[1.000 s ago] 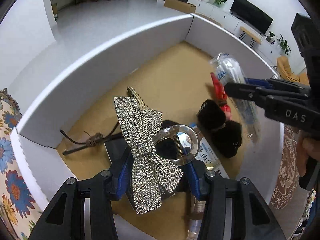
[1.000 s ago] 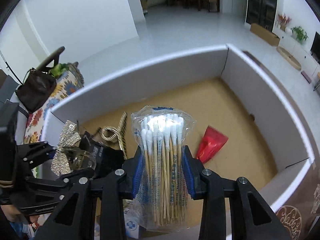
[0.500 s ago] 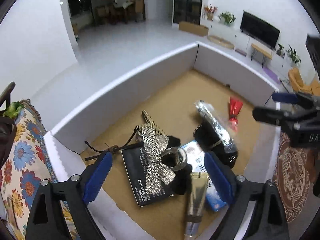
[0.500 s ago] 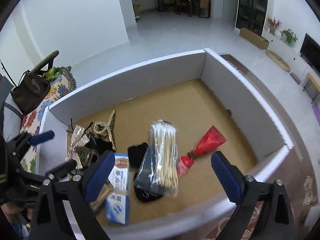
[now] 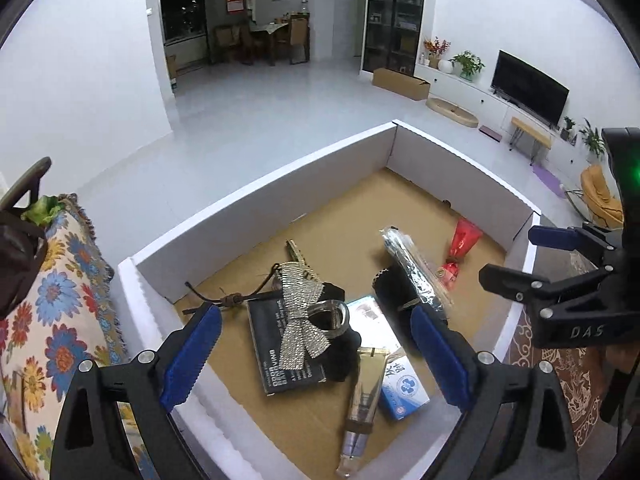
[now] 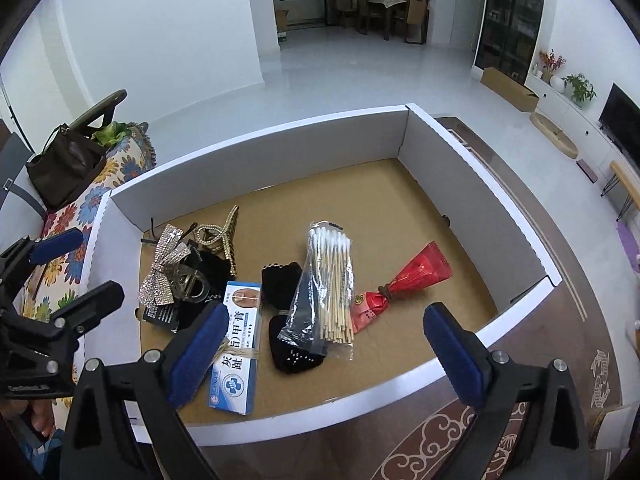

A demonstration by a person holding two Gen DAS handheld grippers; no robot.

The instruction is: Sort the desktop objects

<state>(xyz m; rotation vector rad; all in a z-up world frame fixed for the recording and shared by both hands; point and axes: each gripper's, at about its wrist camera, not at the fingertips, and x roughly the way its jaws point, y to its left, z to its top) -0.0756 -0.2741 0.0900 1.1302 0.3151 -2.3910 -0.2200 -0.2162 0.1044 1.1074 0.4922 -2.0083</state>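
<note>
Lying inside the white-walled cardboard box (image 6: 472, 184), the clear plastic bag of cotton swabs (image 6: 326, 284) looks light, crinkly and slippery; grip across its stick bundle. Left gripper (image 5: 316, 354) and right gripper (image 6: 332, 356) both gape, having just opened, empty.

Rhinestone bow clip (image 5: 301, 322) lies on a black booklet (image 5: 280, 354); bagged cotton swabs (image 6: 326, 286) rest across a black pouch (image 6: 286, 322)
</note>
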